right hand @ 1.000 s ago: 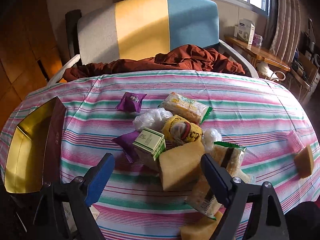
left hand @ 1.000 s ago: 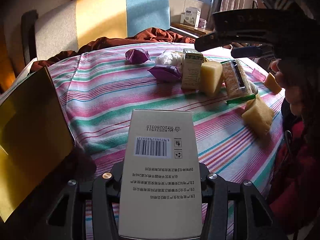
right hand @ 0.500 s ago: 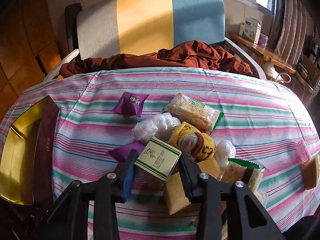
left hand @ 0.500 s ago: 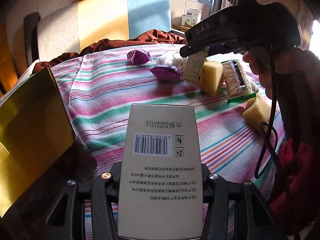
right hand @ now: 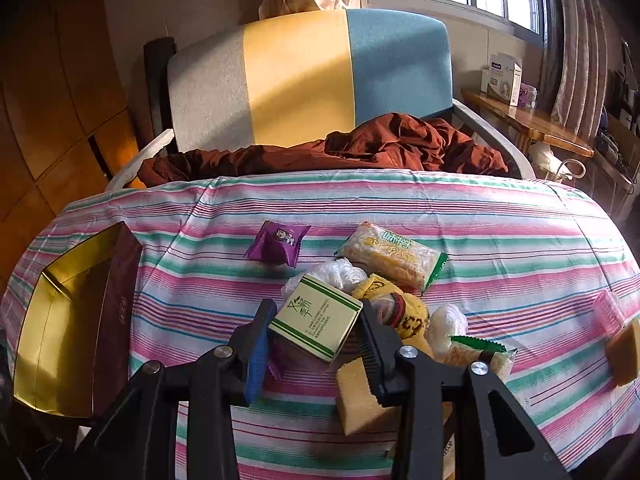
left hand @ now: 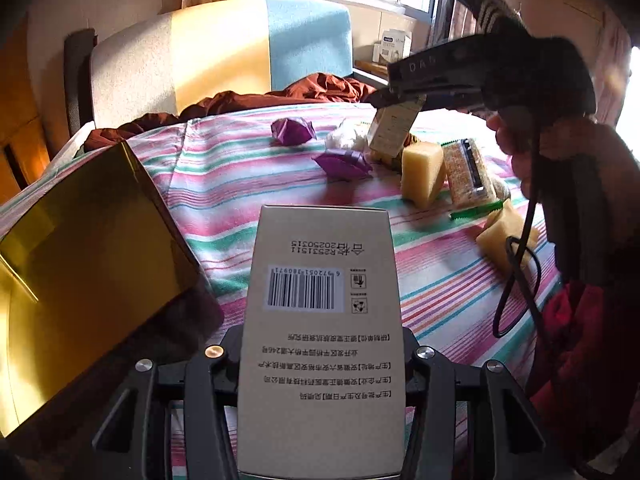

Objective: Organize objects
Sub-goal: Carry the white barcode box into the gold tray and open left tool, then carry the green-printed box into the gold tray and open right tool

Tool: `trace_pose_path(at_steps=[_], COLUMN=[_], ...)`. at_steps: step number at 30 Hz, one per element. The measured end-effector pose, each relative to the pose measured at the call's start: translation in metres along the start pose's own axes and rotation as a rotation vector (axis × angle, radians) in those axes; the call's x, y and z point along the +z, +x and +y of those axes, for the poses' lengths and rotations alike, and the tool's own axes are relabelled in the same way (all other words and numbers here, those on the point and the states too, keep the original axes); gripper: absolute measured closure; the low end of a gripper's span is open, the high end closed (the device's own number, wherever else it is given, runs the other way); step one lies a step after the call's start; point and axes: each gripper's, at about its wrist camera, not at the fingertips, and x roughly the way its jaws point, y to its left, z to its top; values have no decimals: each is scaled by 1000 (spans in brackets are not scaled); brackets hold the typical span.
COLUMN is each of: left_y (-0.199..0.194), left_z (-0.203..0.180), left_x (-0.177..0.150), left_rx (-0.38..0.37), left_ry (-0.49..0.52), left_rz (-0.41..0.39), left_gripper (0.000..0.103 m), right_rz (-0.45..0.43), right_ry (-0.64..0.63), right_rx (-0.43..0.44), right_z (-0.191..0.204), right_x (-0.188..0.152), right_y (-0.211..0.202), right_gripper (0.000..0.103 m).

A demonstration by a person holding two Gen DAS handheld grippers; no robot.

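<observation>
Two purple candy wrappers (right hand: 277, 242) (left hand: 344, 164) | three yellow sponges (right hand: 360, 400) (right hand: 626, 354) (left hand: 506, 240) | two small cartons (right hand: 316, 316) (left hand: 320, 344) | one gold-lined box (right hand: 60, 336) | two cracker packets (right hand: 394, 256) (right hand: 478, 354)

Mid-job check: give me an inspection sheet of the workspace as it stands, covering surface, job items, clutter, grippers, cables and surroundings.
Surface: striped tablecloth, wrinkled, covering the table.
Job's things: gold-lined box open at the left edge; grey barcode carton; green-and-white small box; two purple sachets, one at; rice-cracker packet; yellow sponges, one at.
Clutter: clear plastic bag, yellow cloth, heaped mid-table.
Grippers: left gripper jaws shut on the carton; right gripper jaws shut on the small box.
Cables: black cable hanging from the right gripper.
Surroundings: chair with brown fabric; window shelf.
</observation>
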Motion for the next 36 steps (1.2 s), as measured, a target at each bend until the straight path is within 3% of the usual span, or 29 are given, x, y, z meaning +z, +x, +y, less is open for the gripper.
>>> trace_pose_path(at_steps=[5,9,13,17,21,29,32,36], left_y=[-40,-63,-68,-59,-43,-17,-23,-41], left_z=[39,96,167,237,281,325,327,311], left_x=[19,26,26,26,28,31,32,23], left_rx=[47,169,301,370,429,493,504,498], left_ry=[-103,-210,-334,-469,-514,-567,-560,-551], left_rz=[-85,-108,-68,12,55,86,66,33], left_gripper=[52,52,52,52,52,49,43,42], right_rz=[-8,-20,-20,-21,-14,-20,-21,-32], right_ry=[-4,-15,-31,-42,-46,-68,-80,-88], right_rx=[1,8,9,4,-4,-23,-32,-41], right_z=[2,5,8,11,11,13,15,18], right_x=[0,0,-1,-2,-3,-3,-4,-4], right_y=[-2,-5,-5,-5,-2,-2,-1,-4], right_gripper=[63,63,63,63,63,63,63,63])
